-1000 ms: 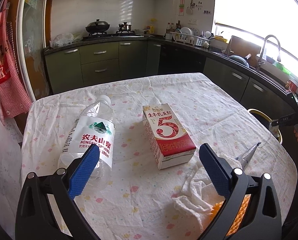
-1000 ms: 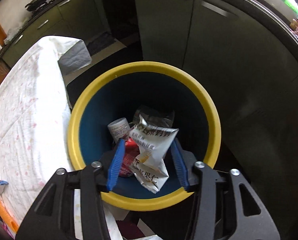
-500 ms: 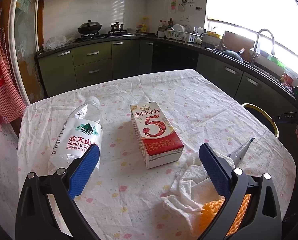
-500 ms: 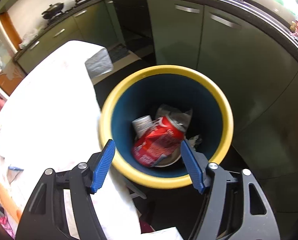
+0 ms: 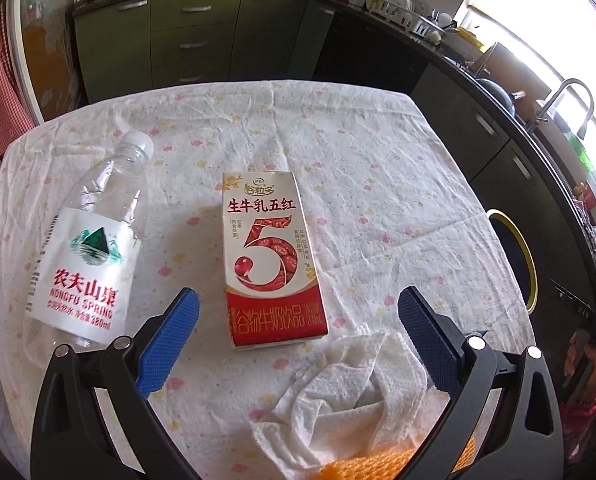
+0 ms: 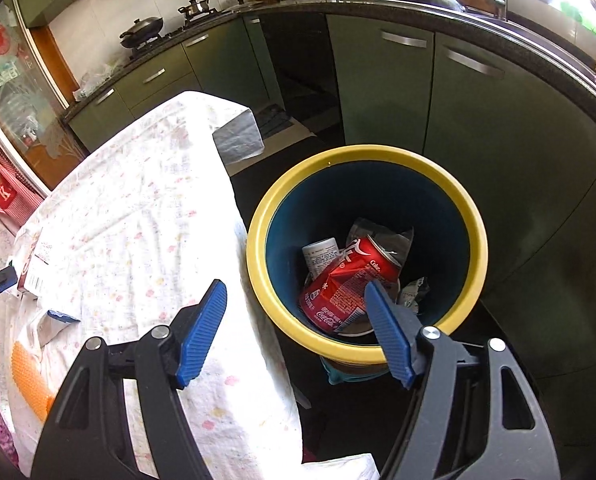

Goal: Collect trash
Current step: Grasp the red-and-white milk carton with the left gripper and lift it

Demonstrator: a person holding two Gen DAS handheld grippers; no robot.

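Note:
A red and white drink carton (image 5: pixel 274 260) lies flat on the table, just beyond my left gripper (image 5: pixel 298 316), which stands open and empty. To its left lies a clear water bottle (image 5: pixel 94 248). A crumpled white tissue (image 5: pixel 345 396) sits under the right finger. In the right wrist view my right gripper (image 6: pixel 294 316) hovers above the near rim of the yellow-rimmed blue bin (image 6: pixel 473 216); its jaws are opening with nothing between them. A red cola can (image 6: pixel 349 280) and wrappers lie in the bin.
An orange mesh piece (image 5: pixel 377 468) lies at the table's near edge. The bin (image 5: pixel 525 260) stands off the table's right side. Green kitchen cabinets (image 6: pixel 397 92) and a counter ring the room. A person's hand (image 5: pixel 581 360) holds the other gripper at right.
The right gripper let a snack wrapper drop into the bin, opened wider, and pulled back and up. The left gripper moved over the table and tilted down towards the carton.

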